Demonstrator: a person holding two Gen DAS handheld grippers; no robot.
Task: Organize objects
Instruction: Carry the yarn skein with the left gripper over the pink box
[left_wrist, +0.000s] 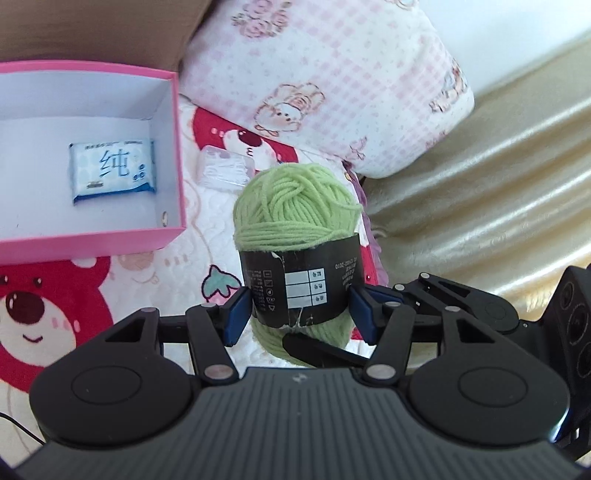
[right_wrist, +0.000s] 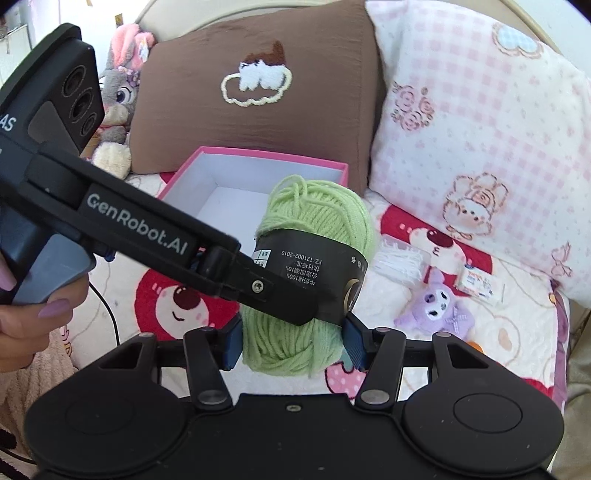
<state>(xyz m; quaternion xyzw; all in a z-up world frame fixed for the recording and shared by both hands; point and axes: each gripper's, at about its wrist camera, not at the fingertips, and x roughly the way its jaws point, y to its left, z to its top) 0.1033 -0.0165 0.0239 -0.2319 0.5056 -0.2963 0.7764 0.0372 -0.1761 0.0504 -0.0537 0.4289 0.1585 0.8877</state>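
A ball of light green yarn (left_wrist: 295, 199) with a black paper band hangs above the bed. My left gripper (left_wrist: 299, 314) is shut on it, its blue pads pressing both sides of the band. My right gripper (right_wrist: 291, 343) is shut on the same green yarn (right_wrist: 317, 218) lower down, on the bare wool. A black finger (left_wrist: 321, 349) of the right gripper crosses under the ball. The pink box (left_wrist: 173, 147) lies open to the left with a blue tissue pack (left_wrist: 112, 171) inside. In the right wrist view the pink box (right_wrist: 258, 153) is just behind the yarn.
A clear packet (right_wrist: 400, 264), a purple plush toy (right_wrist: 436, 310) and a small white carton (right_wrist: 478, 284) lie on the bear-print blanket. A brown pillow (right_wrist: 251, 92) and a pink checked pillow (right_wrist: 480, 122) stand behind. A person's hand (right_wrist: 22, 314) holds the left gripper's handle.
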